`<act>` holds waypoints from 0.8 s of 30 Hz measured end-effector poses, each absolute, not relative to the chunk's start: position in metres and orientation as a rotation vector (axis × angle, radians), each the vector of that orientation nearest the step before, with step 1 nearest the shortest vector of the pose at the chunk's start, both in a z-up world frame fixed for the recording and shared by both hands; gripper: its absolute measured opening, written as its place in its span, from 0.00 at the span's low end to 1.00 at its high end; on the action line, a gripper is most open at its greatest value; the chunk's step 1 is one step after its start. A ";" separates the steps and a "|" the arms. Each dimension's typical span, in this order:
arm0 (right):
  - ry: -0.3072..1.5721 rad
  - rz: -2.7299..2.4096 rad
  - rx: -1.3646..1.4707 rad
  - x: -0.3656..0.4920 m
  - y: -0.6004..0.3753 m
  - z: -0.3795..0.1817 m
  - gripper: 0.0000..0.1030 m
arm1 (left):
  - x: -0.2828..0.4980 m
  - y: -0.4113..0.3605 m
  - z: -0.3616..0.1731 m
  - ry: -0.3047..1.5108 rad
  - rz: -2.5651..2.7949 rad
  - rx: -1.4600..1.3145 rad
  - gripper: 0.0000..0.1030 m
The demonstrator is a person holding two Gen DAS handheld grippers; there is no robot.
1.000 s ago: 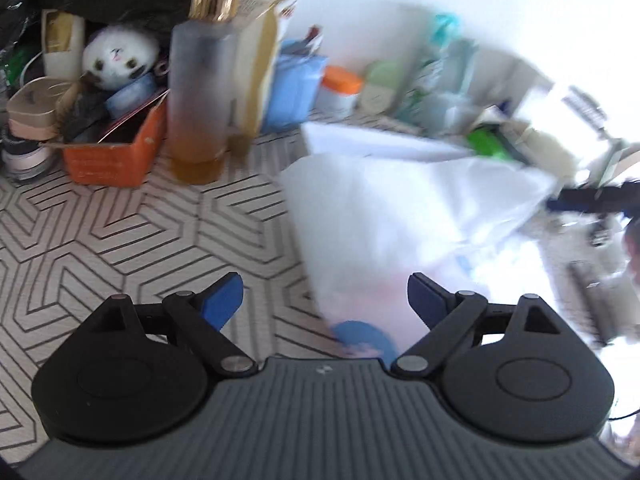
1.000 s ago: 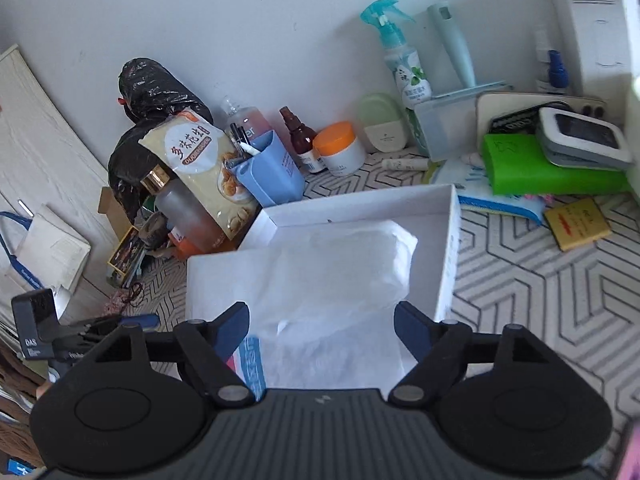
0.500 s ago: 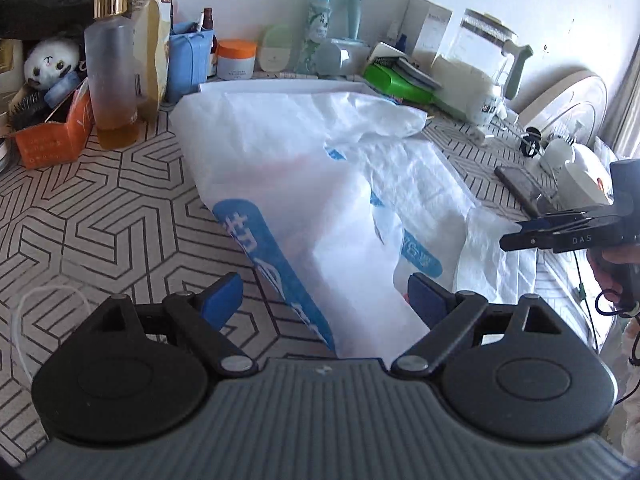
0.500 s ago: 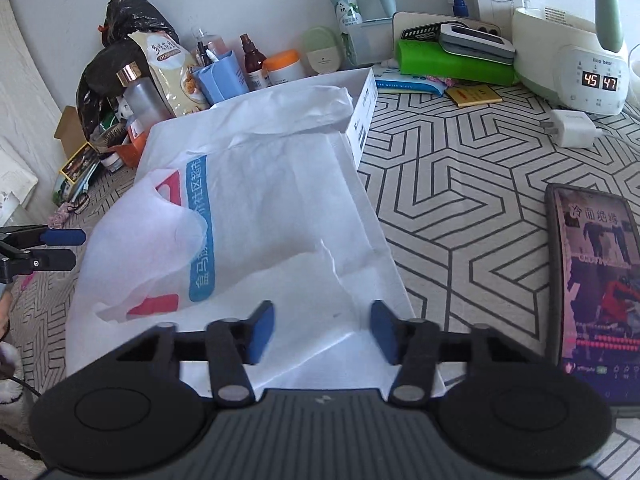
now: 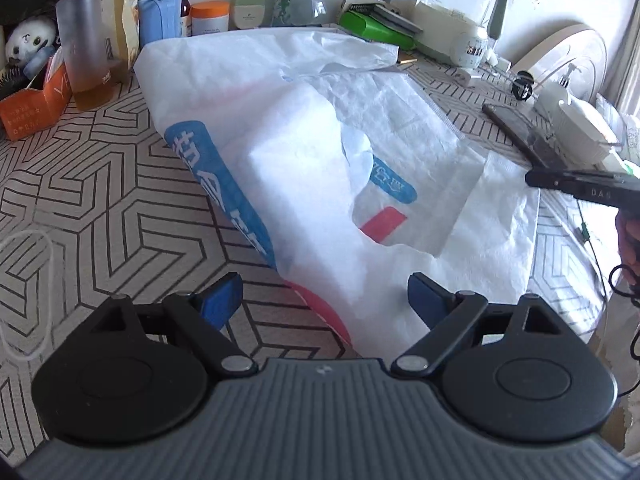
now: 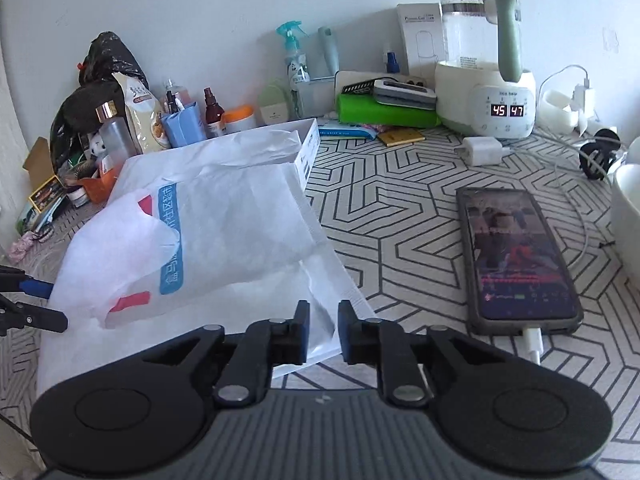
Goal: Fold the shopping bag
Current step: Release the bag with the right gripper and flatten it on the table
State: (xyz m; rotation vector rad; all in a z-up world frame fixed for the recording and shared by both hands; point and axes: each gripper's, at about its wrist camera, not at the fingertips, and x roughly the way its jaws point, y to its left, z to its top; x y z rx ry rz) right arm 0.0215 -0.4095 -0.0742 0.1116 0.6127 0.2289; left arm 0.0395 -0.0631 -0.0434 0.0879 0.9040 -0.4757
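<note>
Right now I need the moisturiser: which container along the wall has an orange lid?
The squat white jar beside the brown spray bottle; the others have gold, teal or green tops.

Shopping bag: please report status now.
Left gripper open over bag edge. Right gripper opening, nothing pinched. Shopping bag crumpled, unfolded. Phone beside it.

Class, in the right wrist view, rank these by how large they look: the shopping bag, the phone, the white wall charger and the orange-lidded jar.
1. shopping bag
2. phone
3. and 4. white wall charger and orange-lidded jar: they look about alike, and the jar sits farther back, so I will not rank them.
</note>
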 end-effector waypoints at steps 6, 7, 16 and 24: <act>0.600 0.241 0.180 0.025 -0.424 -0.083 0.45 | 0.036 -0.073 -0.052 0.915 -0.460 0.139 0.88; 0.596 0.239 0.181 0.026 -0.426 -0.084 0.54 | 0.036 -0.073 -0.053 0.915 -0.461 0.139 0.92; 0.618 0.323 0.063 0.024 -0.405 -0.095 0.50 | 0.037 -0.077 -0.056 0.910 -0.459 0.174 0.98; 0.667 0.479 0.210 0.008 -0.404 -0.093 0.11 | 0.033 -0.075 -0.058 0.887 -0.459 0.192 0.98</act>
